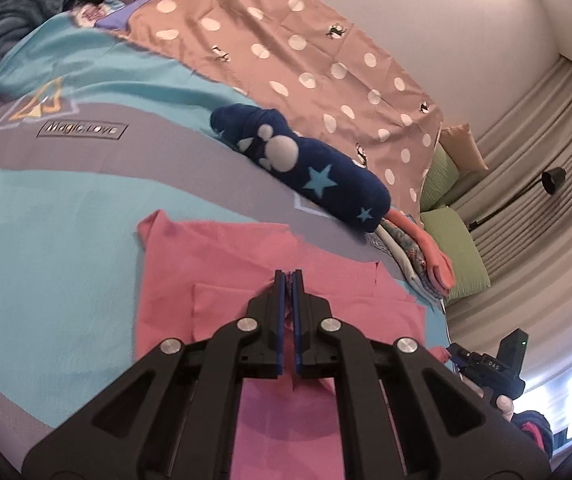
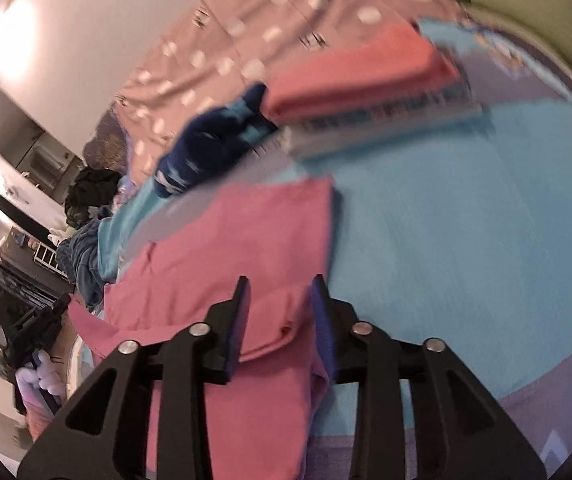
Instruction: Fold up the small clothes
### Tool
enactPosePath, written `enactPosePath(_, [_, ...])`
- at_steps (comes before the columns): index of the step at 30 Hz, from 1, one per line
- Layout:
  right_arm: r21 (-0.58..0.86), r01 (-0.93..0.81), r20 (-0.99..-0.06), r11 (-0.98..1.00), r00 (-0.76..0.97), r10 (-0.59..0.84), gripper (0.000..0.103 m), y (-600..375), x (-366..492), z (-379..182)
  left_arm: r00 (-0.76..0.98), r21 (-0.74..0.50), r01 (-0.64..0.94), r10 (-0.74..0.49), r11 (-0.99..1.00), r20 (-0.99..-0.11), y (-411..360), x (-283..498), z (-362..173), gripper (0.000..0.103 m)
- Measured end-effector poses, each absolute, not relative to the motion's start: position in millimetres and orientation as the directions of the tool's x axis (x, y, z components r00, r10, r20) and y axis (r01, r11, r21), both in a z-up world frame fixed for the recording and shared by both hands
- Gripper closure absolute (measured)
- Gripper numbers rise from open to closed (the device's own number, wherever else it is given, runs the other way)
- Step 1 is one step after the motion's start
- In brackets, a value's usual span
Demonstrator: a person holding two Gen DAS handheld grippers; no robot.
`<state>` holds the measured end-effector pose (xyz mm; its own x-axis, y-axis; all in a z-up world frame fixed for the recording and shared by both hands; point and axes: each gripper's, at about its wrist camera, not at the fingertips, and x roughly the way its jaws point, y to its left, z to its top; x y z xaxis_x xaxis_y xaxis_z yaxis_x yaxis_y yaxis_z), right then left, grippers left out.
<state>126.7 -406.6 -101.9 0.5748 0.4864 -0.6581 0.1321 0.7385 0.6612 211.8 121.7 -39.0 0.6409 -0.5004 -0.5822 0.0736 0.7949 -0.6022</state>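
A pink garment lies partly folded on the blue and grey bedspread. My left gripper is shut on a fold of the pink garment near its middle. In the right wrist view the same pink garment lies spread, and my right gripper is open, its fingers either side of a raised pink fold at the garment's near edge. That view is blurred.
A rolled navy sock with stars lies beyond the garment. A stack of folded clothes with a coral piece on top sits at the right, also in the right wrist view. Green pillows and a polka-dot sheet lie behind.
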Motion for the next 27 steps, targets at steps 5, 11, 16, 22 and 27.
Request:
enactPosePath(5, [0.697,0.133,-0.648,0.705,0.539,0.539,0.079,-398,125,-109,0.642,-0.605,0.072,-0.501,0.793,-0.581,129,206,-41,0.100])
enactPosePath(11, [0.779,0.113,-0.529,0.617,0.647,0.549,0.101,-410,128,-86,0.653,-0.627,0.061,-0.506,0.777,-0.564,134,215,-35,0.100])
enactPosePath(16, [0.778,0.068,-0.472,0.625,0.720,0.509,0.101,-416,159,-50,0.677,-0.588,0.082,-0.478,0.805,-0.560,127,248,-12,0.100])
enactPosePath(22, [0.737,0.089,-0.523,0.670,0.704,0.481,0.101,-410,234,-51,0.684,-0.514,0.002,-0.376,0.858,-0.625,125,305,-22,0.100])
enactPosePath(27, [0.658,0.168,-0.653,0.734,0.613,0.445,0.089,-394,283,-98,0.644,-0.513,-0.093,-0.342,0.853,-0.684,135,338,-64,0.086])
